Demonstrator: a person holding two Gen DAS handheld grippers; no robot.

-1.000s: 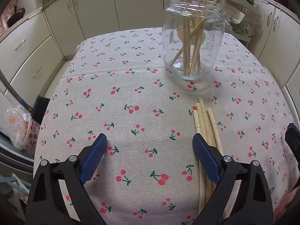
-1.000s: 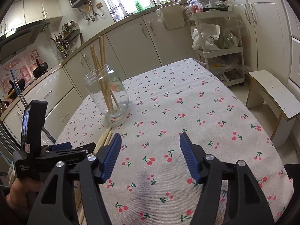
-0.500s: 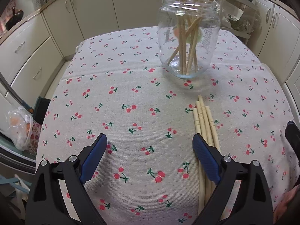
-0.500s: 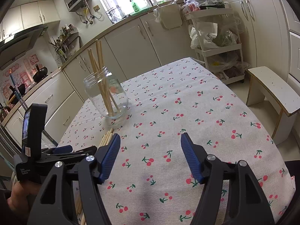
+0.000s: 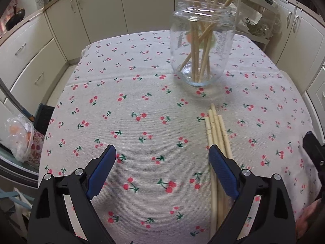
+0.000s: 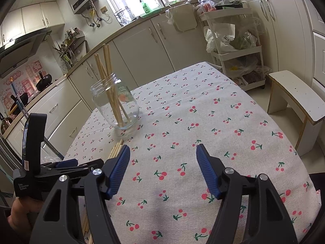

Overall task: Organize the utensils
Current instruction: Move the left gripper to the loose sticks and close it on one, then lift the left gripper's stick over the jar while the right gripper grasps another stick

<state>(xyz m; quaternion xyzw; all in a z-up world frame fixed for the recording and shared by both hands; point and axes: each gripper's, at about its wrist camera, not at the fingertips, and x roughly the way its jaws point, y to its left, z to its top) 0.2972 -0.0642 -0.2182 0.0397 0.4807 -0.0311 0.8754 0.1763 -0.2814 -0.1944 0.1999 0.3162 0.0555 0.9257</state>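
A clear glass jar [image 5: 202, 46] stands upright on the cherry-print tablecloth [image 5: 142, 105] and holds several wooden chopsticks. A bundle of loose wooden chopsticks [image 5: 217, 134] lies on the cloth in front of the jar, running under my left gripper's right finger. My left gripper [image 5: 162, 162] is open and empty, low over the cloth, left of the bundle. My right gripper [image 6: 162, 158] is open and empty over the cloth, right of the jar [image 6: 114, 103] and of the loose chopsticks [image 6: 115, 149]. The left gripper's body shows at the right wrist view's left edge.
Cream kitchen cabinets [image 5: 101, 14] surround the table. A white trolley with bags [image 6: 235, 46] and a low white bench [image 6: 294, 97] stand past the table's right side. A plastic bag [image 5: 20, 138] lies off the table's left edge.
Both grippers stay open and empty. The left gripper has shifted slightly, so the jar sits a little differently in its view. The right gripper has tilted up a little.
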